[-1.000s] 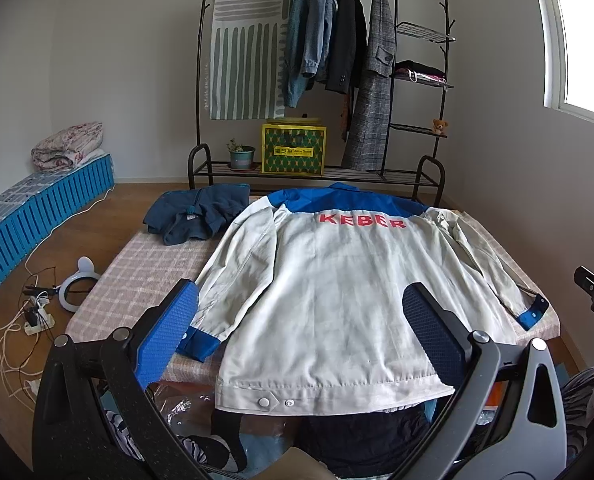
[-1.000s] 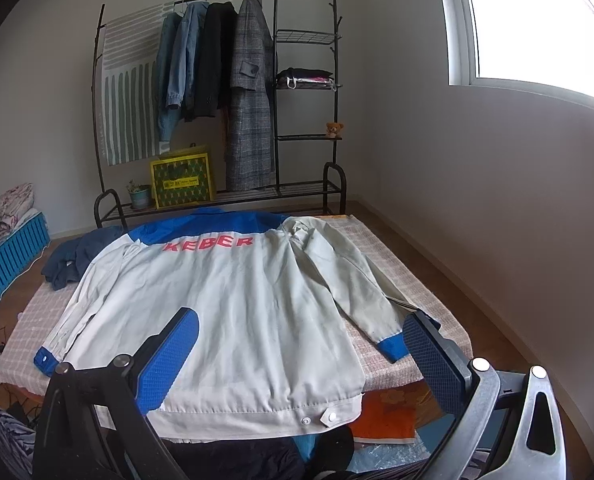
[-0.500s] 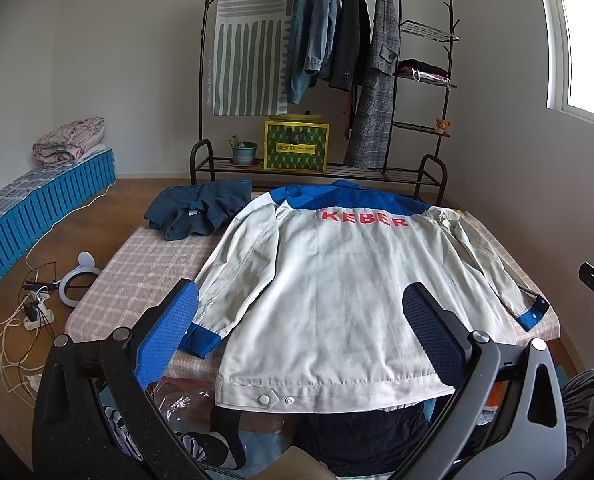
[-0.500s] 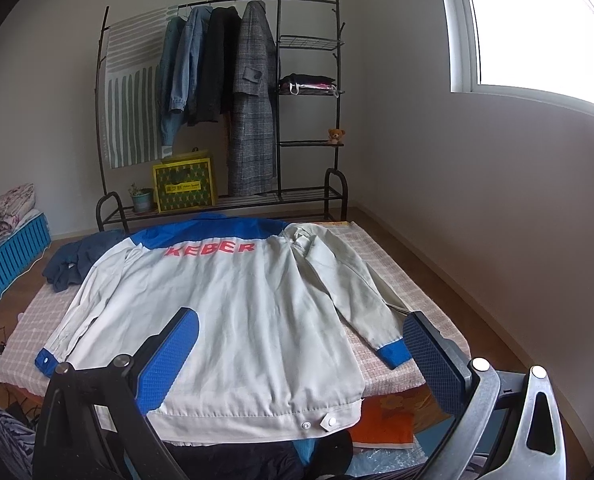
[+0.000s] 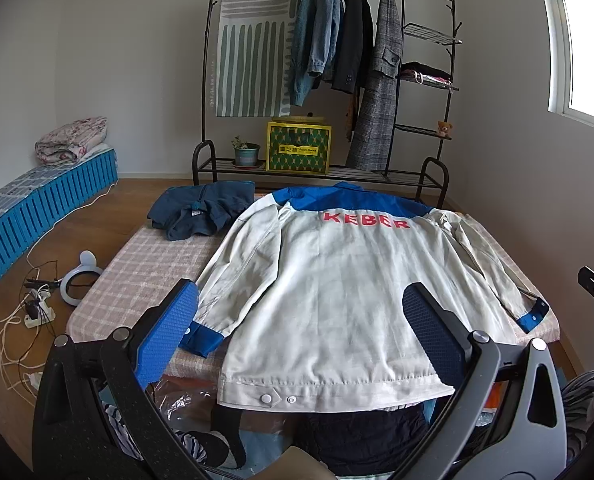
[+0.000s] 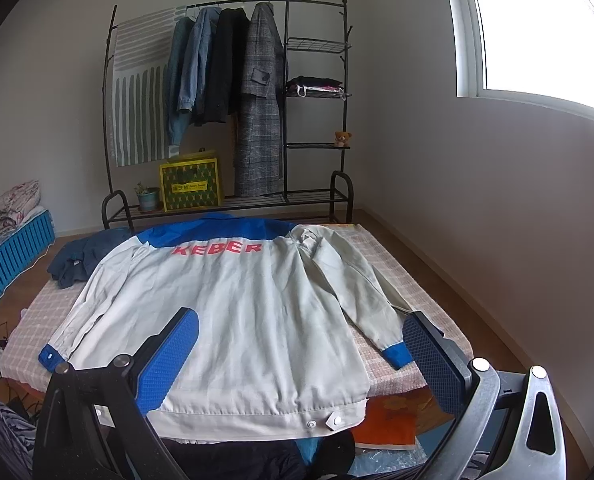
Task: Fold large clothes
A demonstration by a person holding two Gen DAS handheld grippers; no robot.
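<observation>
Hovering spread and empty near the bed's near edge, left tool (image 5: 299, 320) and right tool (image 6: 297, 344) face a pale grey, blue-yoked jacket (image 5: 337, 292) lying back-up, hem overhanging the checked mattress (image 5: 153, 268); crumpled navy garment (image 5: 201, 210) at far-left corner.

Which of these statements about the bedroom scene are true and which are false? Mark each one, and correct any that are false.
1. The white jacket lies spread flat with its back upward. True.
2. The lettering on the jacket is green. False: the KEBER lettering is red.
3. The left tongs are shut on a sleeve. False: they are open and hold nothing.
4. A dark blue garment lies crumpled beside the jacket's shoulder. True.
5. The right tongs are open and hold nothing. True.
6. The clothes rack is bare. False: coats hang from it.
</observation>
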